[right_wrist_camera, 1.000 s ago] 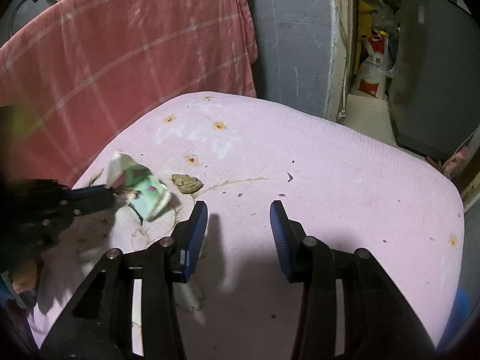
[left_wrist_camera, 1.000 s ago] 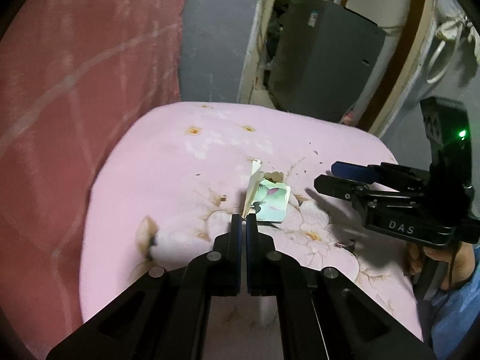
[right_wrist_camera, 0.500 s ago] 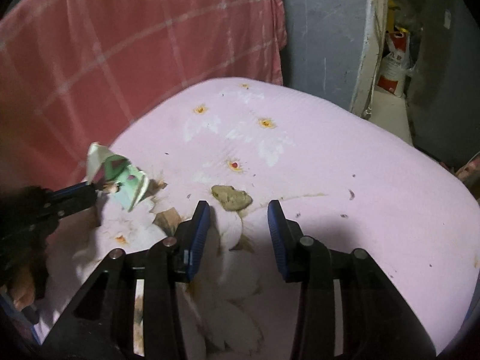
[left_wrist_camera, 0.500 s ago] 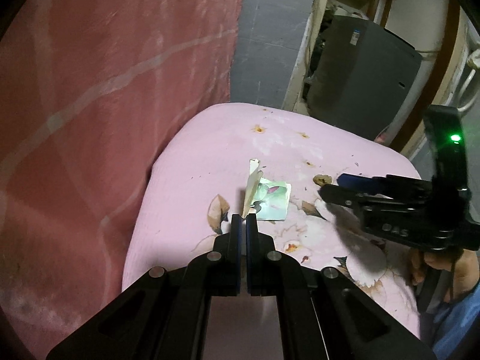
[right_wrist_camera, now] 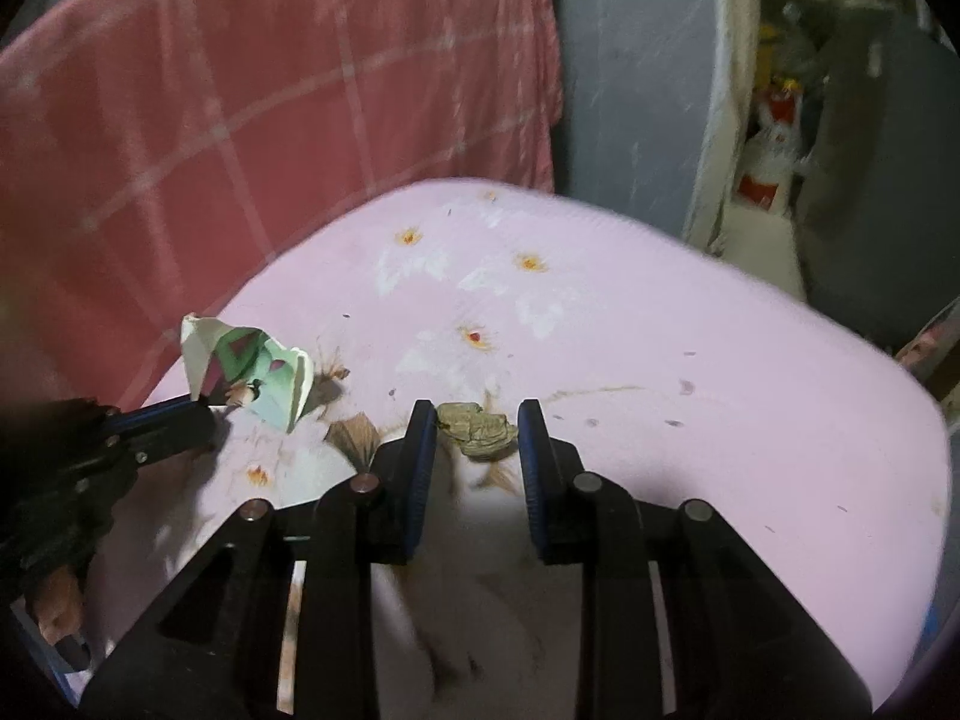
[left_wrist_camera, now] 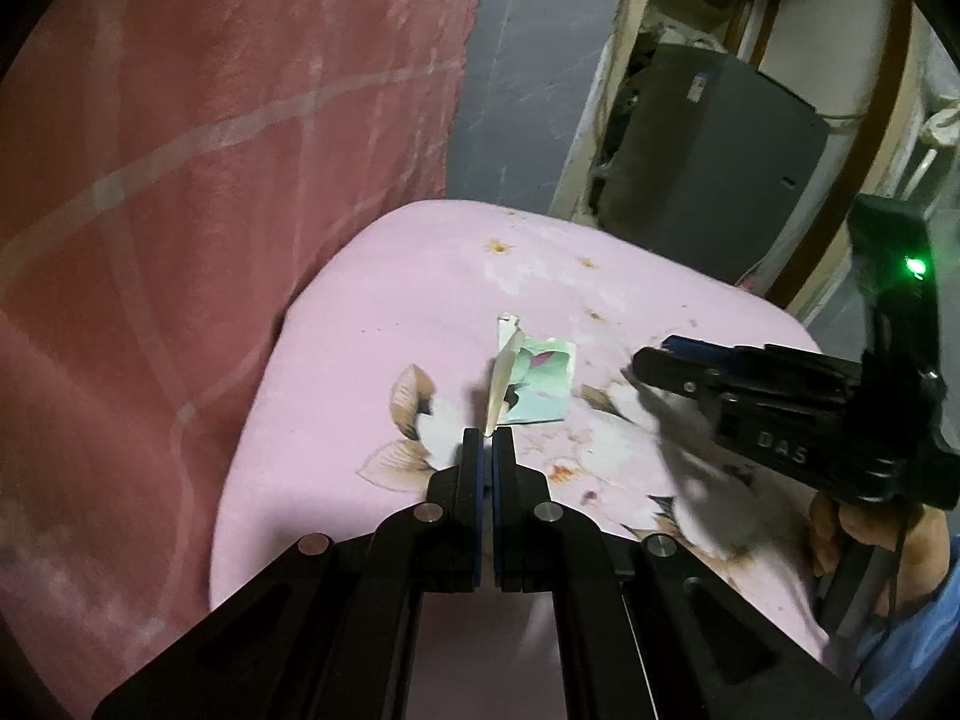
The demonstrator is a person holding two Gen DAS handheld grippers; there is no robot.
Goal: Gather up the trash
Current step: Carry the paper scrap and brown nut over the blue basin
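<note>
My left gripper [left_wrist_camera: 486, 435] is shut on a folded green and white paper wrapper [left_wrist_camera: 528, 378] and holds it above the pink floral cushion [left_wrist_camera: 372, 312]. In the right wrist view the wrapper [right_wrist_camera: 252, 369] hangs at the left gripper's tip [right_wrist_camera: 201, 411]. My right gripper [right_wrist_camera: 477, 414] is open, its jaws on either side of a small brown crumpled scrap [right_wrist_camera: 480, 429] lying on the cushion [right_wrist_camera: 720, 396]. The right gripper also shows in the left wrist view [left_wrist_camera: 648, 363], to the right of the wrapper.
A red checked blanket [left_wrist_camera: 210, 180] hangs along the cushion's left side and shows in the right wrist view [right_wrist_camera: 270, 108]. A grey box [left_wrist_camera: 714, 138] stands behind a doorway beyond the cushion. Small crumbs [right_wrist_camera: 684, 387] dot the cushion.
My right gripper moved forward and left until its open jaws straddle the brown scrap. My left gripper kept its hold on the wrapper and drifted left toward the blanket.
</note>
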